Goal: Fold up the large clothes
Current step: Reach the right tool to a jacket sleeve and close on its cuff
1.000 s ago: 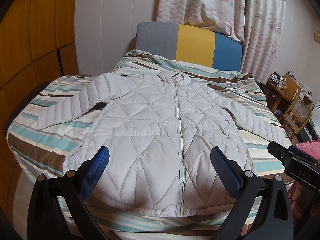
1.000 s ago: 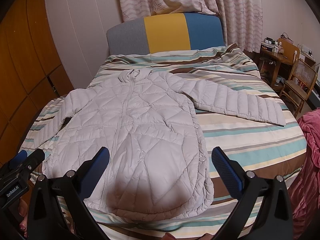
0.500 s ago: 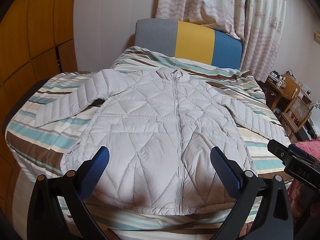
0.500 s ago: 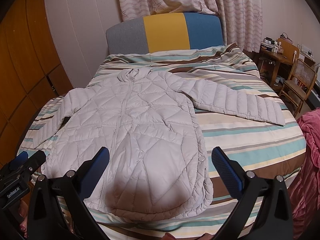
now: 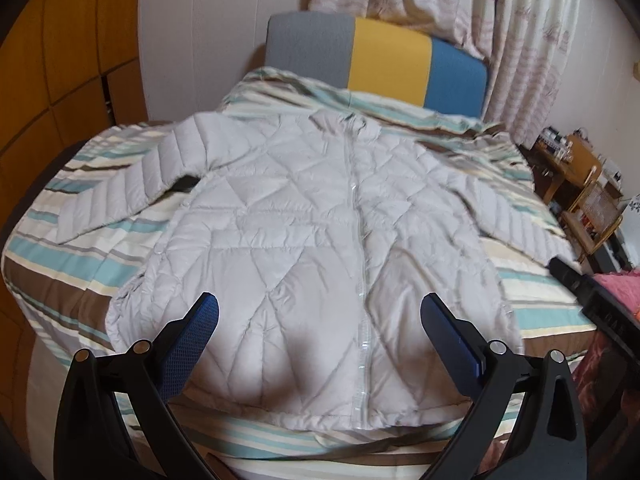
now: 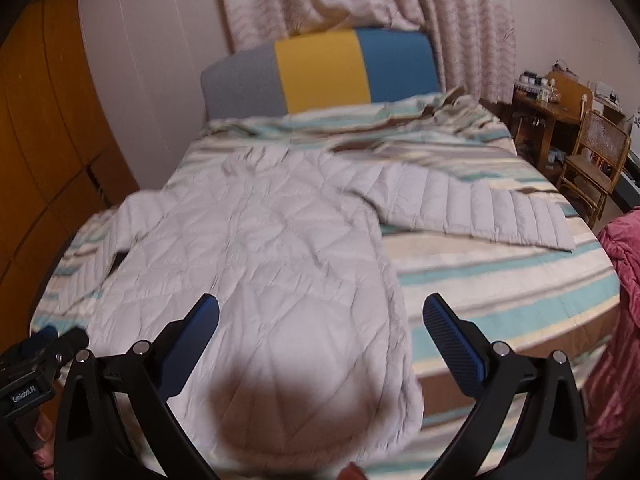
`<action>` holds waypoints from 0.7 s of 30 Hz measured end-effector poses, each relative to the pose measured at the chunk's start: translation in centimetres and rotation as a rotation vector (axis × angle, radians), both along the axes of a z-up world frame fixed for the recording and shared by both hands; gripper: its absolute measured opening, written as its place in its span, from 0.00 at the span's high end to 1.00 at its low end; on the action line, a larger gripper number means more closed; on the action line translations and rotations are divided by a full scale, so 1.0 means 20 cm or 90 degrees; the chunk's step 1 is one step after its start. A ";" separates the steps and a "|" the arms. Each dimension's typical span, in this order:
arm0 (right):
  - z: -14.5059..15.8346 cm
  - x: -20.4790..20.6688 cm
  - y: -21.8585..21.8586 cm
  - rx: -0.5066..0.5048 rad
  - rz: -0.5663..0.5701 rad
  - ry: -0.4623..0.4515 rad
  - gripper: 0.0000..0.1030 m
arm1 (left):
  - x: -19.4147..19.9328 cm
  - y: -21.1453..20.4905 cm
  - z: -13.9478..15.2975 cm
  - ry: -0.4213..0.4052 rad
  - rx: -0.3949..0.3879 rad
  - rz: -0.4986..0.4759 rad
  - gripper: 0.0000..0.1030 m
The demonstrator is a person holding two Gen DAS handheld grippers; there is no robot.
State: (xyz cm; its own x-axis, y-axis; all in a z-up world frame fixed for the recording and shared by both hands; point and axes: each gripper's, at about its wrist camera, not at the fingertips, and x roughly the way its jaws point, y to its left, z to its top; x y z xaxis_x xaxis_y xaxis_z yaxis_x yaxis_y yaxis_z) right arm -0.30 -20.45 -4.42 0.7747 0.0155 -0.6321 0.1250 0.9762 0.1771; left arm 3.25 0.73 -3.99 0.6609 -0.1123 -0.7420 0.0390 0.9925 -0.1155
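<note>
Jacket (image 5: 304,240) flat on bed (image 5: 72,264) (both claws agape).

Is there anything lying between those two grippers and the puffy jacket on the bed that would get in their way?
Nothing visible does. The pale quilted jacket lies spread flat on the striped bedspread, with nothing on top of it. The left gripper and right gripper both hang open above its lower hem, with only open air between.
</note>
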 end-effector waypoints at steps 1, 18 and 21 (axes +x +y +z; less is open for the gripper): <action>-0.04 0.02 -0.05 0.005 -0.009 -0.016 0.02 | 0.04 0.01 -0.03 0.013 0.009 0.005 0.03; -0.60 0.50 -1.28 -0.032 -0.387 0.126 0.05 | 0.89 0.34 -0.44 0.064 0.157 0.116 0.03; -0.59 0.53 -1.46 -0.031 -0.451 0.113 0.13 | 1.02 0.42 -0.51 0.073 0.154 0.134 0.03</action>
